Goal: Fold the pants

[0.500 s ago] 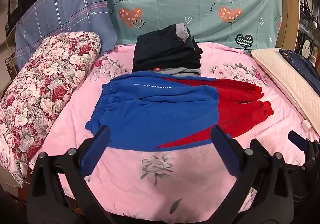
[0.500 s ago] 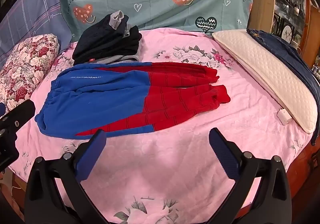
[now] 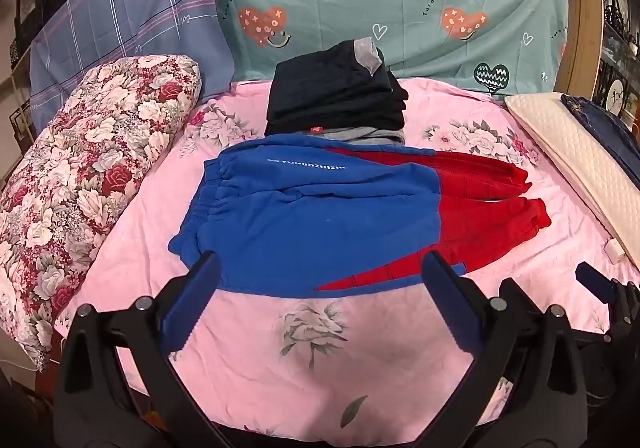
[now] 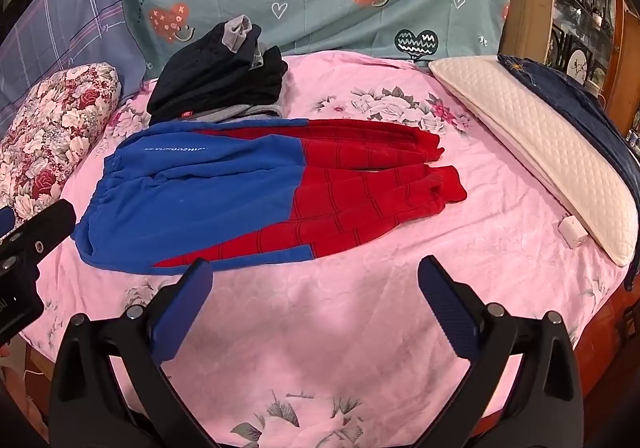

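Blue and red pants [image 3: 320, 215] [image 4: 256, 191] lie flat on the pink floral bedsheet [image 3: 320, 348], waistband to the left, red legs to the right, one leg folded over the other. My left gripper [image 3: 320, 272] hovers open just in front of the pants' near blue edge, nothing between its fingers. My right gripper [image 4: 316, 276] is open too, above bare sheet in front of the pants' near hem. The right gripper's tip [image 3: 596, 280] shows at the right edge of the left wrist view. The left gripper's body [image 4: 28, 248] shows at the left of the right wrist view.
A stack of folded dark clothes [image 3: 336, 99] [image 4: 220, 79] sits just behind the pants. A floral pillow [image 3: 80, 187] lies at the left, a cream quilted pillow [image 4: 540, 151] and dark jeans [image 4: 576, 103] at the right. A small white box [image 4: 572, 232] rests beside the cream pillow.
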Tool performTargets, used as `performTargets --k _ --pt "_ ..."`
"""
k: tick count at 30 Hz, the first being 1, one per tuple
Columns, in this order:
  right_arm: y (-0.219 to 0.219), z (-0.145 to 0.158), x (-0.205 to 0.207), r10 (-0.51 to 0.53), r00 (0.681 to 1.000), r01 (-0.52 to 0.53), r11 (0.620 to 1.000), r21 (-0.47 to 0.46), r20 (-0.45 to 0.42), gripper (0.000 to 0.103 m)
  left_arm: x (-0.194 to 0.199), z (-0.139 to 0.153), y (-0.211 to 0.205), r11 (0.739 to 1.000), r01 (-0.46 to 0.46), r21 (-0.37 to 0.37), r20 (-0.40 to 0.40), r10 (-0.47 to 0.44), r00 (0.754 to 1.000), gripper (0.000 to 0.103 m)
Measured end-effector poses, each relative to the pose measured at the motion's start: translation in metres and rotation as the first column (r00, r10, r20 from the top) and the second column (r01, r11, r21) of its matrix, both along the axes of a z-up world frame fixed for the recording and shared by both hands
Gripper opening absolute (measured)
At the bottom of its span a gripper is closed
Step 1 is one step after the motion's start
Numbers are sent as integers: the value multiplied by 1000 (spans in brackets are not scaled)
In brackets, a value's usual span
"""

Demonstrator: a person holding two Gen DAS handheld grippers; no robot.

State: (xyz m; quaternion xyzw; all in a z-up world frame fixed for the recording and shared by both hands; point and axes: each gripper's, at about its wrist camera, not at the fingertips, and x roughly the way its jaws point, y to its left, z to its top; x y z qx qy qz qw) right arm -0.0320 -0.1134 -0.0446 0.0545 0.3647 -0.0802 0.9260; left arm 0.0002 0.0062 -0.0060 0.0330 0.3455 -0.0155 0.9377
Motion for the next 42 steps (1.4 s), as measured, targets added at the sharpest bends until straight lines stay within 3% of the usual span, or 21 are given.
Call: performTargets --k 42 --pt "4 -3 1 15 1000 -15 1000 14 -27 102 5 -13 5 1000 -10 -2 -24 10 1000 101"
